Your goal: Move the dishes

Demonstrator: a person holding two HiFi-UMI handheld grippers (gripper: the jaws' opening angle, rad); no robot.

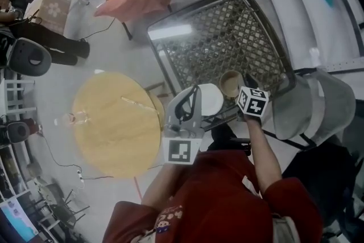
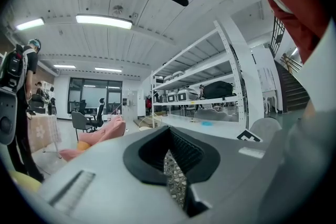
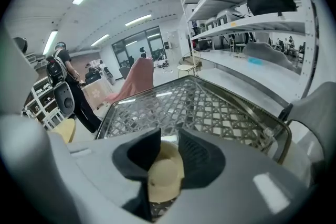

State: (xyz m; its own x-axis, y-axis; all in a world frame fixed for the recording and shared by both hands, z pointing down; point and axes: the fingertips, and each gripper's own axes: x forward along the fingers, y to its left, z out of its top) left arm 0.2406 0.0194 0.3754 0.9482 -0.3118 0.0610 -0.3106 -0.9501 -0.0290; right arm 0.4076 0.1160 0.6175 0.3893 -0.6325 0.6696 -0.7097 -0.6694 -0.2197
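A beige cup is set on the dark-framed, glass-topped lattice table. A round white dish is seen beside it.

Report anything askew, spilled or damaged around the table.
Nothing looks spilled or broken. The beige cup stands upright on the lattice table, by the right gripper's open fingers. The white dish lies over the table's near edge; whether it rests fully on it is unclear.

Head view looks down; gripper views skim the mesh table.
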